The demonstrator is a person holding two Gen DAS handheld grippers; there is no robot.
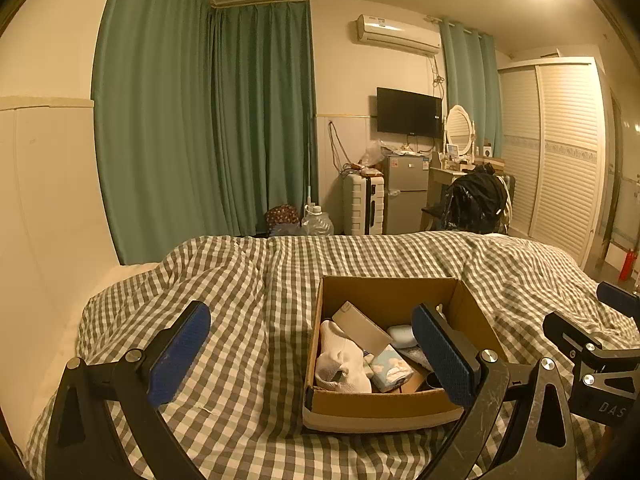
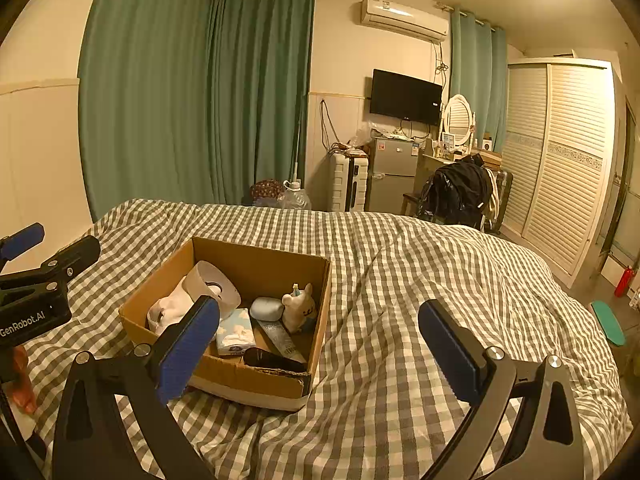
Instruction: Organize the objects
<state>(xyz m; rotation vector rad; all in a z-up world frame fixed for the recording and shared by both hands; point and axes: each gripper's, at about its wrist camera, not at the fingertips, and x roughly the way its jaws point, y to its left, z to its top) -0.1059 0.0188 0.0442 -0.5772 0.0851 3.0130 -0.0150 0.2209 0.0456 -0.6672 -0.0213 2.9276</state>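
Bedroom, checked quilt [image 2: 400, 280] carrying one cardboard box [image 1: 384, 404] of sundries (sock, tissue pack, tube, plush toy); left gripper [image 1: 312, 354] nearer, box ahead beside its right finger; right gripper [image 2: 320, 340] has box ahead-left; both spread, holding nothing.

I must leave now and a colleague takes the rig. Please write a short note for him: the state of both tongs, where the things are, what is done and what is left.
Left tongs: open, empty, held over the bed in front of the box.
Right tongs: open, empty, to the right of the box.
The box stands on the checked blanket. In it: white socks, tissue pack, blue case, plush toy, tube, a flat white item, a dark item.
Done: these things are in the box.
Left: nothing loose shows on the blanket; whether more is to be packed, I cannot tell.
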